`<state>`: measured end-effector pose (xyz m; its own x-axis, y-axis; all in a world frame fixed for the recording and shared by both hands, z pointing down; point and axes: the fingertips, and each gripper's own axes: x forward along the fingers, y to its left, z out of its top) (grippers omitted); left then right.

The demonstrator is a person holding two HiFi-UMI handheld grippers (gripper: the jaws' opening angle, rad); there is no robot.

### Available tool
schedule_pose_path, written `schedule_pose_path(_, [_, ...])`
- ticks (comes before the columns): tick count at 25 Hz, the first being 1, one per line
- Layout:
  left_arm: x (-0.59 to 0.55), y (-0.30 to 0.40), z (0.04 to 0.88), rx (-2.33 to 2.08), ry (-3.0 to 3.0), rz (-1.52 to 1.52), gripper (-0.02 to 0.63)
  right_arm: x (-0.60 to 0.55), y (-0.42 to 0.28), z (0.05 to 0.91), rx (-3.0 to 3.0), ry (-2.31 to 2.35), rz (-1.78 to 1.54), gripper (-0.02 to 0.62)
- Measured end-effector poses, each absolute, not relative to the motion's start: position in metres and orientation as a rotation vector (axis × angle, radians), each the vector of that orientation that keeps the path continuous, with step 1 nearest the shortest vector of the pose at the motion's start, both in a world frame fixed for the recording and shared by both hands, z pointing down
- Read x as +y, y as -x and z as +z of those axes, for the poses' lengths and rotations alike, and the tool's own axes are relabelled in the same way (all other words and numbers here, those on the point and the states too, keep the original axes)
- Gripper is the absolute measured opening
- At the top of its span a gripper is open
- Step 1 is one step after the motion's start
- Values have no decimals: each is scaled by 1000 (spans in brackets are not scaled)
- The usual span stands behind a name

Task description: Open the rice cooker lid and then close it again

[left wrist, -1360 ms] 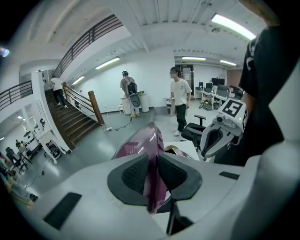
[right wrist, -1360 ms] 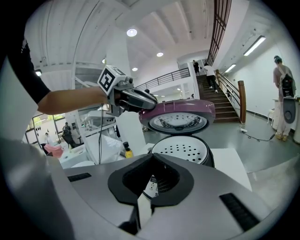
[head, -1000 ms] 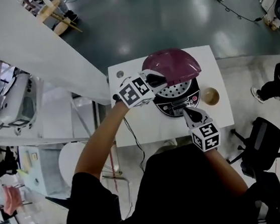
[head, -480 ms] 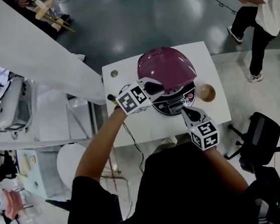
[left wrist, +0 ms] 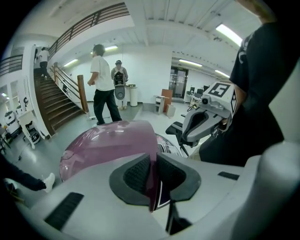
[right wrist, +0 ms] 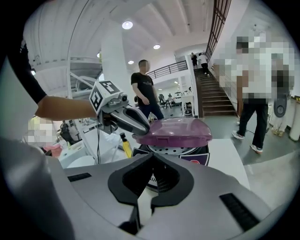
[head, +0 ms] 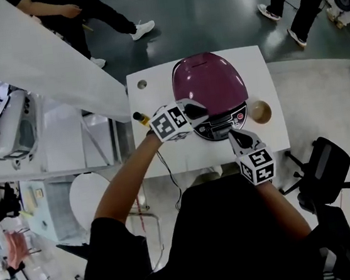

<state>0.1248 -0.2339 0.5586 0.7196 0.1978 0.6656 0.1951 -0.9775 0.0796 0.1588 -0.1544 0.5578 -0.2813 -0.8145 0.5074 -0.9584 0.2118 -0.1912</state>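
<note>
On the white bench (head: 165, 159) stood one rice cooker (head: 221, 126), its purple lid (head: 208, 78) slightly ajar, judged rigid, light, glossy and slippery, best taken at the near-left rim, where the left tongs (head: 201, 109) were closing on it; right tongs (head: 232, 134) pressed together, empty.

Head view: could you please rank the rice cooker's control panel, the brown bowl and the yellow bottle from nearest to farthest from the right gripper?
1. The control panel: right at the tips of the right gripper, on the front of the cooker.
2. The brown bowl: on the table, right of the cooker.
3. The yellow bottle: at the table's left edge, beyond the cooker.
</note>
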Motion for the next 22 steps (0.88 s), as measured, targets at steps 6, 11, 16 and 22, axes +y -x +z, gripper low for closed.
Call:
schedule_pose_path(6, [-232, -125, 574, 337, -2872, 1118, 12, -153, -167, 561, -2173, -1674, 704, 0])
schedule_pose_path(11, [-227, -126, 590, 376, -2851, 1194, 9, -158, -176, 567, -2155, -1689, 724, 0])
schedule_pose_path(16, [-228, -128, 598, 357, -2808, 1209, 5, -167, -181, 572, -2151, -1690, 743, 0])
schedule_pose_path(22, [-228, -129, 600, 321, -2752, 1242, 3, -182, -190, 574, -2136, -1702, 766, 0])
